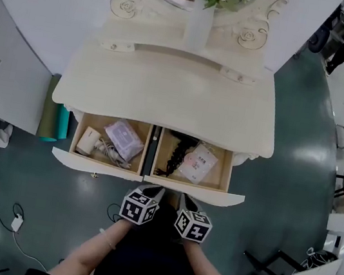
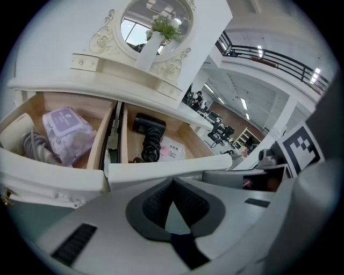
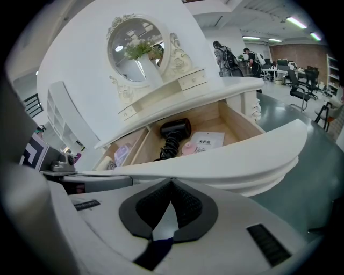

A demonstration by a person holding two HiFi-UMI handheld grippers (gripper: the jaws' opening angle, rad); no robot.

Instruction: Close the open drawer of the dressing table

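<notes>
— Where's the drawer?
— Twelve o'clock, under the worktop (image 1: pixel 166 93): right drawer (image 1: pixel 192 191) and left drawer (image 1: pixel 95 165) both stand open. My left tongs (image 1: pixel 153 192) and right tongs (image 1: pixel 186 201) are pinched together, empty (just beside the drawer fronts).

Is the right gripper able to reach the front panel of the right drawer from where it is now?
Probably yes. The right gripper, with fingers shut, sits just at the right drawer's front panel, and nothing stands between them.
</notes>
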